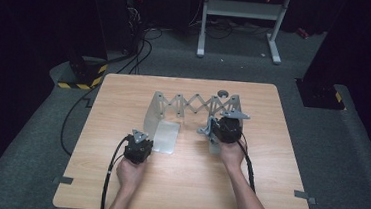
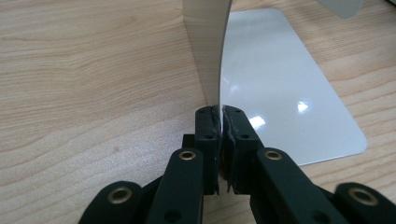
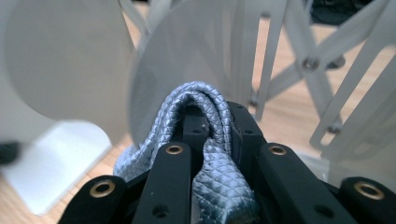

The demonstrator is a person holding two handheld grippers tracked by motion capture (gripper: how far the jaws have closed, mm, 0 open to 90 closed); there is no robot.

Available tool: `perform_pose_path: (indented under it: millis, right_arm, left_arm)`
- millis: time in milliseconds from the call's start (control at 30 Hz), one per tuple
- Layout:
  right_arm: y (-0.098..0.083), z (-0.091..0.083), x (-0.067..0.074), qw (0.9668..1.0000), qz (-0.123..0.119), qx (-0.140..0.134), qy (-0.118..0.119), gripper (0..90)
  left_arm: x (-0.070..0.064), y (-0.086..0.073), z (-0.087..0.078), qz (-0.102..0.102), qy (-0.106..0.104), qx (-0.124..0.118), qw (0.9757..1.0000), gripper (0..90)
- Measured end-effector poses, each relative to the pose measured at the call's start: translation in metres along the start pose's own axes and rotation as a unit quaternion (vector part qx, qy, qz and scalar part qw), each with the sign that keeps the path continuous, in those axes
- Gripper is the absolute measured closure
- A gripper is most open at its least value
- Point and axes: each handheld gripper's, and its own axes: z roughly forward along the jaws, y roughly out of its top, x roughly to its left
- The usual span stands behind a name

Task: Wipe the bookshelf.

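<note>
Braided cord (image 3: 205, 154) looped between right gripper (image 3: 212, 126) fingers.

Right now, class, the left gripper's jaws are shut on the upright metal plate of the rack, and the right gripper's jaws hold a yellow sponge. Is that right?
One thing is wrong: the right gripper holds no yellow sponge. The right gripper view shows its jaws shut on a blue-grey quilted strap. The left gripper does clamp the upright metal plate, as the left gripper view shows.

desk (image 1: 182, 184) lay under both claws | white frame legs (image 1: 240, 18) stood far beyond claws | black cables (image 1: 137, 50) trailed on grey floor (image 1: 27, 172)
</note>
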Motion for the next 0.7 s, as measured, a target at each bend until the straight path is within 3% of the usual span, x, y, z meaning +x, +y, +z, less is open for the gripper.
perform_pose_path:
  millis: [200,400,533,700]
  right_arm:
    - [-0.017,0.027,-0.006,0.9984,-0.001,0.054,-0.016,80.2]
    - [-0.023,0.038,-0.011,0.9968,0.002,0.078,-0.015,80.3]
    - [-0.02,0.034,-0.012,0.9979,0.006,0.064,-0.011,81.2]
    - [-0.006,0.013,-0.007,0.9998,-0.004,0.018,-0.002,81.1]
  left_arm:
    - [0.001,0.0,0.0,-0.004,-0.003,-0.001,1.0,84.5]
    - [0.001,0.0,0.0,-0.006,-0.005,-0.001,1.0,84.8]
    - [0.001,0.0,0.0,-0.006,-0.005,-0.001,1.0,84.8]
    - [0.001,0.0,0.0,-0.005,-0.004,-0.001,1.0,84.8]
